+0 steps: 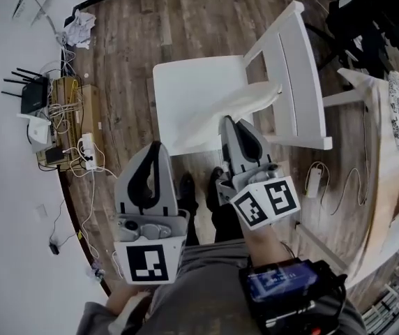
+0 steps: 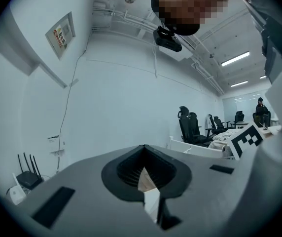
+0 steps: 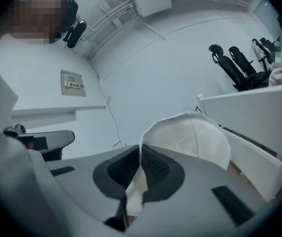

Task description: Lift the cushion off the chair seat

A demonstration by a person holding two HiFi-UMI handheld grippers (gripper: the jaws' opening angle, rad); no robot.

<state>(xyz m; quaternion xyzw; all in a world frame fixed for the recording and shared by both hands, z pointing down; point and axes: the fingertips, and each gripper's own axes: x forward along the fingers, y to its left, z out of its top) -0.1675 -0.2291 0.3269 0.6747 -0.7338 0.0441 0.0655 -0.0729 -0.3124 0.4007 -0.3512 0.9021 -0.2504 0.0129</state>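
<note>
The white chair [image 1: 294, 89] stands on the wood floor with its flat seat [image 1: 185, 89] in front of me. A thin off-white cushion [image 1: 245, 103] is raised off the seat at its near edge, with my right gripper [image 1: 226, 122] shut on that edge. In the right gripper view the cushion [image 3: 193, 137] bulges up beyond the jaws and cloth fills the slit at the right gripper [image 3: 133, 184]. My left gripper [image 1: 157, 145] hangs by the seat's near left corner. Its jaws [image 2: 150, 184] are together with only a thin slit; no cloth shows beyond them.
A router and tangled cables sit on a low wooden box [image 1: 63, 121] by the left wall. A crumpled cloth [image 1: 81, 28] lies at the far left. A wooden table [image 1: 388, 166] stands at the right, with black office chairs [image 1: 377, 16] beyond it. A white adapter [image 1: 313, 180] lies on the floor.
</note>
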